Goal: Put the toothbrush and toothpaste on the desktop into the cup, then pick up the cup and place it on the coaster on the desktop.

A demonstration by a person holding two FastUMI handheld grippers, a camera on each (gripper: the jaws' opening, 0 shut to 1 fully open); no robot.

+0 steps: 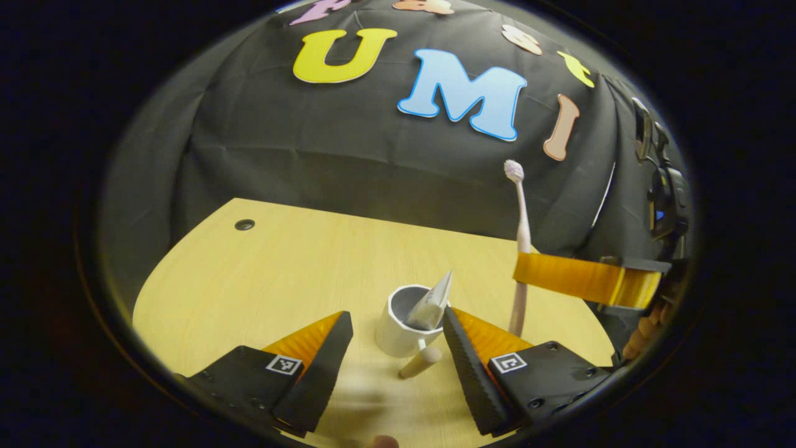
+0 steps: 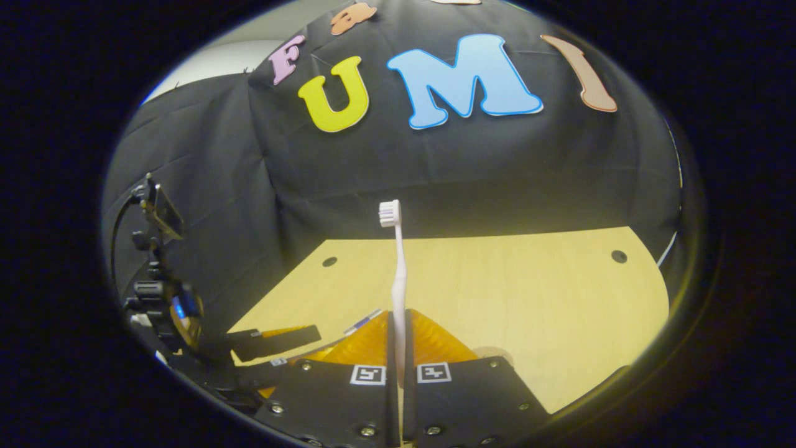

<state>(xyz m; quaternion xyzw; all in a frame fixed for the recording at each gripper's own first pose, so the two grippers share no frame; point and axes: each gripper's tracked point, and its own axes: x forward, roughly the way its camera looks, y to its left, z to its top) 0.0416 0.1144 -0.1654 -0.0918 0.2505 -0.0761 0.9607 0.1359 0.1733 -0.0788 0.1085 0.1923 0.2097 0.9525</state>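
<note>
- In the left gripper view, the left claw (image 1: 395,348) stands wide open with nothing between its fingers, low over the wooden counter (image 1: 280,274).
- The white cup (image 1: 407,323) stands upright on the counter, just ahead of the gap between those two fingers and nearer the right-hand one.
- The toothpaste (image 1: 432,302) is already in the cup, leaning against its right rim with the flat crimped end sticking up above it.
- A small, pale wooden peg-like piece (image 1: 421,363) lies on the counter just in front of the cup; it is blurred, so I cannot tell what it is.
- In the right gripper view, the right claw (image 2: 398,361) is closed tight on the toothbrush (image 2: 398,274), both fingers pressing its lower handle.
- The toothbrush stands nearly upright in that grip, bristle head at the top, lifted off the counter.
- The left gripper view shows the same brush to the right of the cup and apart from it, the right claw reaching in from the right edge to hold it at mid-handle.
- A person's fingers (image 1: 643,333) show behind that claw at the right edge.
</note>
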